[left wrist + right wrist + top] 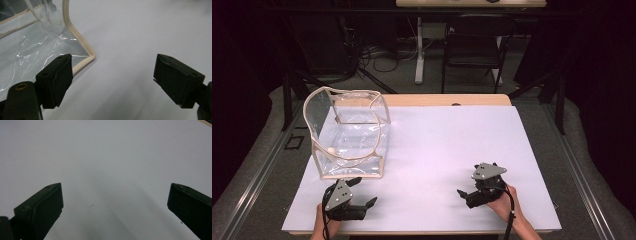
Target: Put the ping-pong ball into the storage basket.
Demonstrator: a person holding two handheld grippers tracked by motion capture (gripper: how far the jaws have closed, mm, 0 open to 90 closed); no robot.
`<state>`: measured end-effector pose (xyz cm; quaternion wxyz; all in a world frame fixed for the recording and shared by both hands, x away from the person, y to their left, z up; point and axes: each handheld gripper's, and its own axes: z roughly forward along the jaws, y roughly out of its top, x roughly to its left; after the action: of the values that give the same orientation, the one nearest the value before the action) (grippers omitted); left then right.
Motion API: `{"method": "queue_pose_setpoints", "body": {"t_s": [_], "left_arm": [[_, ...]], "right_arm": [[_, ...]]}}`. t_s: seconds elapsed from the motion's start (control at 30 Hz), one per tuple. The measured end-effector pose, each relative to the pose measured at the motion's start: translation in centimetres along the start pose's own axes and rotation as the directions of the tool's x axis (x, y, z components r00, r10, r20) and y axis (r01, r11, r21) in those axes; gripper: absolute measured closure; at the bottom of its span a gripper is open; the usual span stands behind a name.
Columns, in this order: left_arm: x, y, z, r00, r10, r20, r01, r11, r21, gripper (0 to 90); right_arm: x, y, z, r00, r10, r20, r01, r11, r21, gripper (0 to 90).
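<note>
A clear bag [349, 132] with beige piping stands open on the left rear part of the white tabletop [447, 145]. The left hand-held gripper [362, 192] sits just in front of the bag's near bottom edge, jaws spread wide and empty; in its own view one jaw lies beside the bag's near corner [91, 55]. The right hand-held gripper [466, 191], also wide open and empty, is well apart to the right over bare tabletop. The left one is clearly nearer, so any reach for the bag likely falls to it, going forward.
</note>
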<state>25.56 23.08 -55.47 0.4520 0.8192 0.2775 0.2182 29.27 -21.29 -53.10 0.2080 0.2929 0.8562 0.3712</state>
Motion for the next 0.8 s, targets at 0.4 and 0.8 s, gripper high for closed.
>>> {"method": "queue_pose_setpoints", "body": {"t_s": [0.4,0.8], "left_arm": [[0.0,0.0,0.0,1.0000,0.001,-0.001,-0.001,1.0000,0.001,16.3],[0.0,0.0,0.0,1.0000,0.006,-0.001,-0.006,1.0000,0.003,16.3]], "right_arm": [[-0.1,-1.8,-1.2,0.9994,0.018,0.030,-0.017,0.999,-0.032,0.2],[0.2,-3.5,-1.5,0.9980,0.044,0.045,-0.042,0.998,-0.040,0.3]]}}
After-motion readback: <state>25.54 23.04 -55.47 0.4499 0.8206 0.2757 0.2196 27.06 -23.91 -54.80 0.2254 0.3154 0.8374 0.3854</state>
